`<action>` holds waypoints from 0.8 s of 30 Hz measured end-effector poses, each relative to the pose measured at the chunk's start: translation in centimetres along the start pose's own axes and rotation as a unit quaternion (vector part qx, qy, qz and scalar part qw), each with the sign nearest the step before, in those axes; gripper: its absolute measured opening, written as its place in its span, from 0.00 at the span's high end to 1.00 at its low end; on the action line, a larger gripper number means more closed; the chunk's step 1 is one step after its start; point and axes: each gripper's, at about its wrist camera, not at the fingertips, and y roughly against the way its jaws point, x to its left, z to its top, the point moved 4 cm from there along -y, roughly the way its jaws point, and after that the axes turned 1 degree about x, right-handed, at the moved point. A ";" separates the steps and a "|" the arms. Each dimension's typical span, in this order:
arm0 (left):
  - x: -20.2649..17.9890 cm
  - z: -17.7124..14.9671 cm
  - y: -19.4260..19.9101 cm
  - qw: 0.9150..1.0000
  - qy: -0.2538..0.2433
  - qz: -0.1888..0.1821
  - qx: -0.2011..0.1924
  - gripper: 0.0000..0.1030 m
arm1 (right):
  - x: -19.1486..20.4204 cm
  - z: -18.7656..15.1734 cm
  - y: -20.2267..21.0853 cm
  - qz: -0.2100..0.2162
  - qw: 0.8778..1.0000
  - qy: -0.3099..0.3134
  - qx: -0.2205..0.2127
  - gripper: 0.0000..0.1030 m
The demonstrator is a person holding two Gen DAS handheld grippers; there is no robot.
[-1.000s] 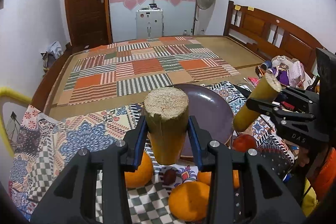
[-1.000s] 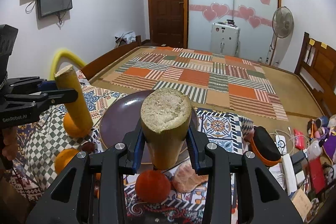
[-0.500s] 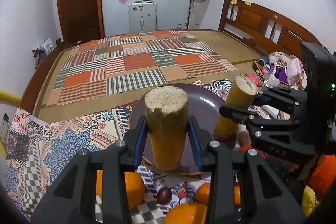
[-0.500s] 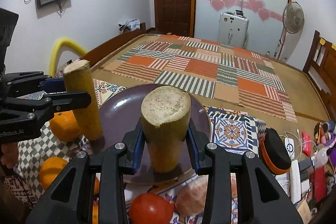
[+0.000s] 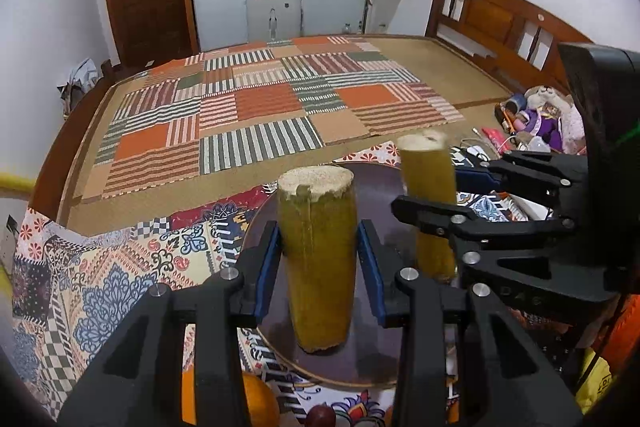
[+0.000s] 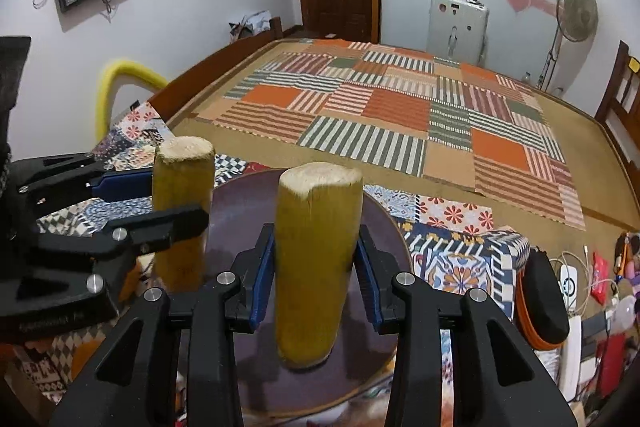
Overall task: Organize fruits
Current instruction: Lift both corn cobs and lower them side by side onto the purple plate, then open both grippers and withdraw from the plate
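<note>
Two yellow-green sugarcane pieces, both upright — long axis near vertical, cut fibrous end up, lower end on or just over the dark purple plate.

Left gripper (image 5: 318, 267) clamps the left cane piece (image 5: 318, 259) at mid-height, blue pads pressed on both sides, jaws narrow. Its bottom end meets the purple plate (image 5: 360, 359) near the front-centre; whether it actually rests there or hovers just above — cannot tell. The piece leans very slightly, top a bit left.

Right gripper (image 6: 316, 271) holds the right cane piece (image 6: 318, 263) the same way, pads on both flanks at mid-height, jaws narrow. Its base is at the plate surface, a shadow right under it.

In the left wrist view the right gripper comes in from the right side, fingers level, cane slightly blurred. In the right wrist view the left gripper enters from the left, mirrored pose. Both grippers angle downward toward the plate; the two canes stand side by side, near but apart.

Plate sits on a patterned cloth (image 5: 120, 267). An orange (image 5: 256, 403) and a small dark red fruit (image 5: 320, 417) lie on the cloth just in front of the plate.
</note>
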 end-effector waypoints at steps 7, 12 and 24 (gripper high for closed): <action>0.4 0.5 -1.3 1.000 0.012 -0.005 0.015 0.62 | -0.3 -0.6 -0.6 -0.019 1.000 0.009 0.012 0.66; 0.9 0.9 -2.2 0.999 0.028 -0.009 0.024 0.62 | -0.6 -0.5 0.1 -0.015 1.000 0.007 0.012 0.65; 0.7 0.5 -1.6 0.999 0.022 0.000 0.025 0.62 | -1.1 -1.4 2.8 -0.044 0.999 0.014 -0.020 0.64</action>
